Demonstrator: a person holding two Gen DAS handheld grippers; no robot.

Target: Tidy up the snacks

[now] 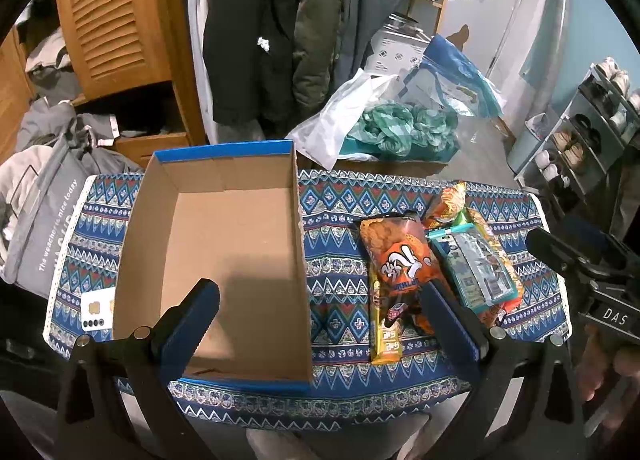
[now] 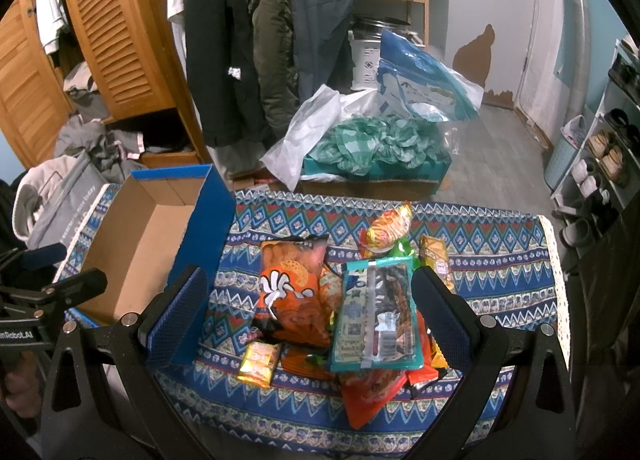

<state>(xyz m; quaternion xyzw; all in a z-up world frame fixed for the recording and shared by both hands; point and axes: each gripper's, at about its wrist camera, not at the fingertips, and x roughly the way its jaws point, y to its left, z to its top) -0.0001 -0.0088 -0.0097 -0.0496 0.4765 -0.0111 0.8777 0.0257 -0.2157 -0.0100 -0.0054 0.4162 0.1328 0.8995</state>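
The empty cardboard box sits at the left of the patterned cloth, apparently ready for the snack pile heaped just beside it, while the left gripper and right gripper hover level above, jaws spread, holding nothing.

Place: a lived-in home, likely an entryway or bedroom corner.
Clothing: coats are hung in a row beside a louvred wooden wardrobe.
Footwear: shoes are stored on an open rack by the wall.
Clutter: laundry is piled by the wardrobe.
Surface: a patterned tablecloth is spread on a small table.
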